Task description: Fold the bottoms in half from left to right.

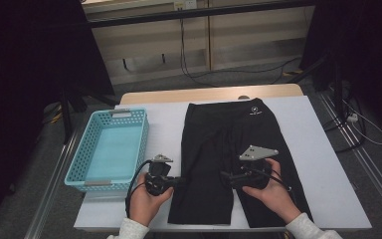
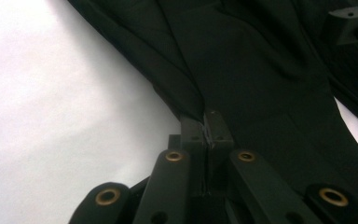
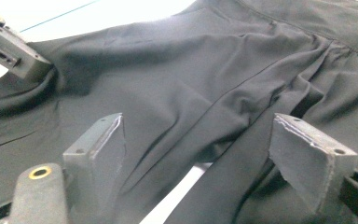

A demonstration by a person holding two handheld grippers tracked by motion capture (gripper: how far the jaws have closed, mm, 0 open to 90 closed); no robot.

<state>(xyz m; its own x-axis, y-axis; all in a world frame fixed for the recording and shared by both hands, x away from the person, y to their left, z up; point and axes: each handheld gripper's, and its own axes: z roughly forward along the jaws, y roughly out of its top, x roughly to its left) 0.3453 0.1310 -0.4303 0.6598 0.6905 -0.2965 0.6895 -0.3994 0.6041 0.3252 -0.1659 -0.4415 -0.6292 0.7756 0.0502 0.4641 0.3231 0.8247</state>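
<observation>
Black shorts (image 1: 229, 134) lie flat on the white table (image 1: 318, 149), waistband far, legs toward me. My left gripper (image 1: 176, 181) points right at the outer edge of the left leg. In the left gripper view its jaws (image 2: 207, 128) are shut on that hem edge of the shorts (image 2: 261, 84), with a fold of cloth running into the pinch. My right gripper (image 1: 226, 177) points left over the gap between the legs. It (image 3: 205, 149) is open, and the wrinkled shorts (image 3: 182, 88) lie beneath the wide-apart pads (image 3: 310, 149), which do not press on them.
A turquoise plastic basket (image 1: 74, 169) stands at the table's left side, close to my left hand. Each gripper appears in the other's view: the left gripper (image 3: 14, 51) and the right gripper (image 2: 349, 23). Cables and dark stands lie on the floor beyond.
</observation>
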